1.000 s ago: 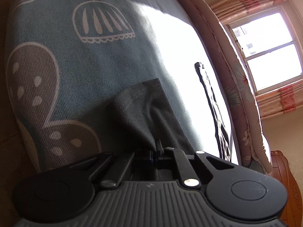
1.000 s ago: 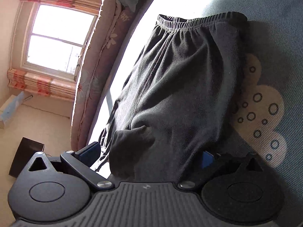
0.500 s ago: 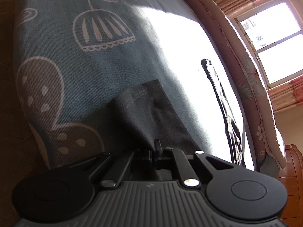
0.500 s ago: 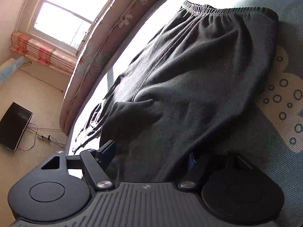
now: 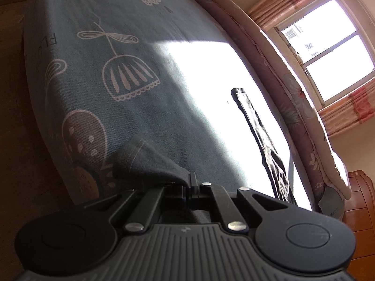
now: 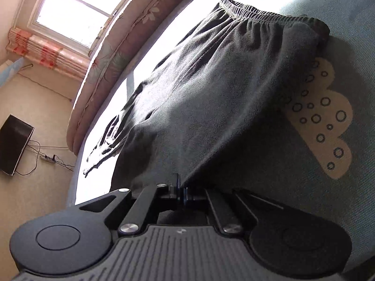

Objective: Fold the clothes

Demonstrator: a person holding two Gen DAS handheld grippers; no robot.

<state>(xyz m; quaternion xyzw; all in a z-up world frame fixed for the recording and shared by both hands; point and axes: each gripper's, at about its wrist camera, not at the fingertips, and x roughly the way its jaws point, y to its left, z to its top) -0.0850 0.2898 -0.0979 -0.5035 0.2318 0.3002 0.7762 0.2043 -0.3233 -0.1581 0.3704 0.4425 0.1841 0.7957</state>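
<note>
Sunlit blue bedsheet (image 5: pixel 98 98), window (image 5: pixel 328 53) at 2 o'clock; left gripper (image 5: pixel 187 186) and right gripper (image 6: pixel 180 187) both clamped on dark trousers (image 6: pixel 222 89).

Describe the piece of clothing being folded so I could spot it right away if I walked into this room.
Look at the big bed with the blue-grey cover printed with pale cartoon shapes, beside the sunny window. On it lies a pair of dark charcoal trousers, the only garment there. Its gathered elastic waistband and soft fleecy cloth set it apart from the patterned cover.
</note>
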